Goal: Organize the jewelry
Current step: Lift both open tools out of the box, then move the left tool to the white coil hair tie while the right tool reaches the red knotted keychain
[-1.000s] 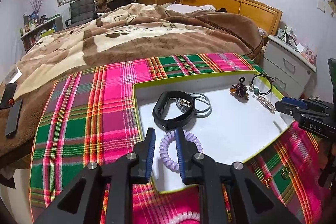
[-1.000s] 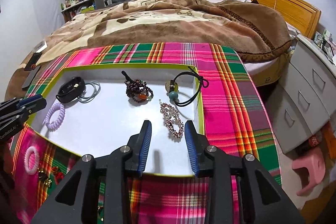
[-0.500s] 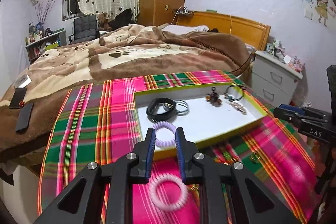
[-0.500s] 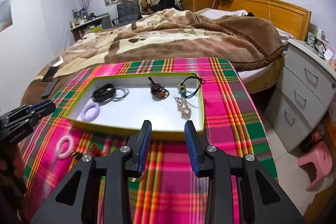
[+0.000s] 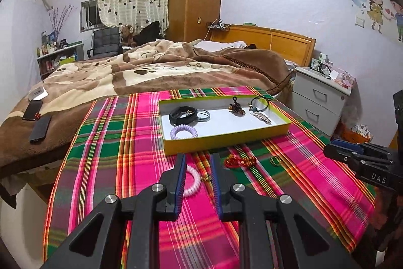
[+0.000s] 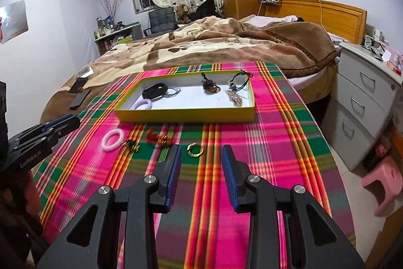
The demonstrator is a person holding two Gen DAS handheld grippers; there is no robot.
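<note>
A shallow yellow-rimmed tray point(image 5: 226, 140) point(image 6: 186, 115) sits on the plaid cloth. It holds a purple coil tie point(image 5: 183, 132), a black band point(image 5: 182, 115), a beaded charm point(image 5: 236, 109) and a hair clip point(image 6: 234, 97). On the cloth in front lie a pink coil ring point(image 5: 192, 179) point(image 6: 113, 139), a red-gold piece point(image 5: 239, 160) point(image 6: 160, 138) and a gold ring point(image 6: 195, 150). My left gripper point(image 5: 197, 168) is open and empty above the pink ring. My right gripper point(image 6: 200, 159) is open and empty just short of the gold ring.
The plaid cloth point(image 5: 113, 143) covers a small table against a bed with a brown blanket point(image 5: 151, 72). Phones point(image 5: 37, 122) lie on the bed at left. A white drawer unit point(image 6: 365, 92) and pink stool point(image 6: 382, 183) stand to the right.
Both grippers have pulled back and up from over the tray to above the cloth in front of it. The purple coil tie stays in the tray. The right gripper has opened wider.
</note>
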